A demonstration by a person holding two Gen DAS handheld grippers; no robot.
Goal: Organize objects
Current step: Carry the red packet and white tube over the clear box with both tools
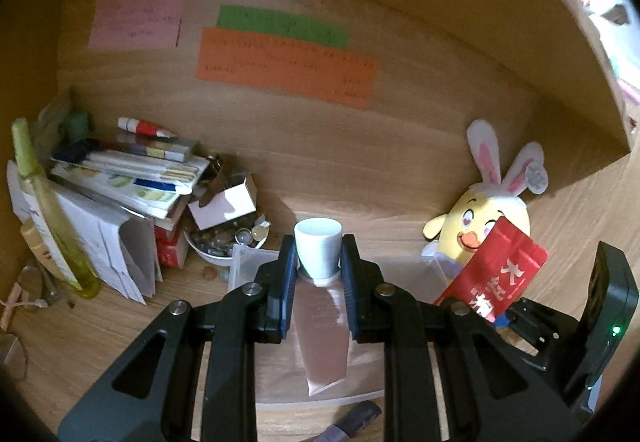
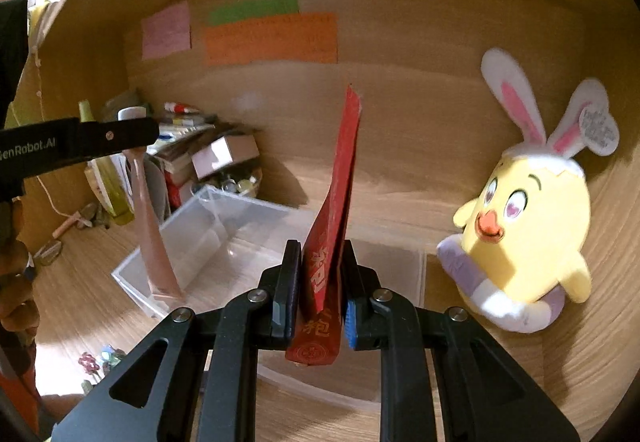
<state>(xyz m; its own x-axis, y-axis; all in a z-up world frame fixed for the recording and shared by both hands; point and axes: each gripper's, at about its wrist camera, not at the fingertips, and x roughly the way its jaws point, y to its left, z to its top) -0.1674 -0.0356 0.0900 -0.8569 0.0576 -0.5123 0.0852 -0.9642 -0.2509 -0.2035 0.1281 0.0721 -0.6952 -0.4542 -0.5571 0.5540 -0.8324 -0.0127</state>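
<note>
1. Left tongs (image 1: 319,262): closed on a pink tube (image 1: 323,326) with a white cap (image 1: 318,251). Pads grip at the neck, just under the cap; cap stands up beyond the tips, the flat tail hangs down between the arms toward the camera.
2. Right tongs (image 2: 320,274): closed on a red packet (image 2: 338,202) with white lettering. Pads pinch its lower part; the packet rises edge-on well past the tips, its bottom end sticking out below the pads.
3. Clear plastic box (image 2: 208,226): open, on the wooden table (image 2: 80,262), directly under and ahead of both tongs. In the right wrist view the tube's tail hangs above the box's left end.
4. Yellow chick plush (image 2: 524,226) with rabbit ears: leans on the back panel, right of the box, apart from both tongs.
5. Left rear corner: stack of books and papers (image 1: 124,178), bowl of pebbles (image 1: 228,242), small white carton (image 1: 226,202).
6. Back panel: pink note (image 1: 136,16), green note (image 1: 282,26), orange note (image 1: 286,66).
</note>
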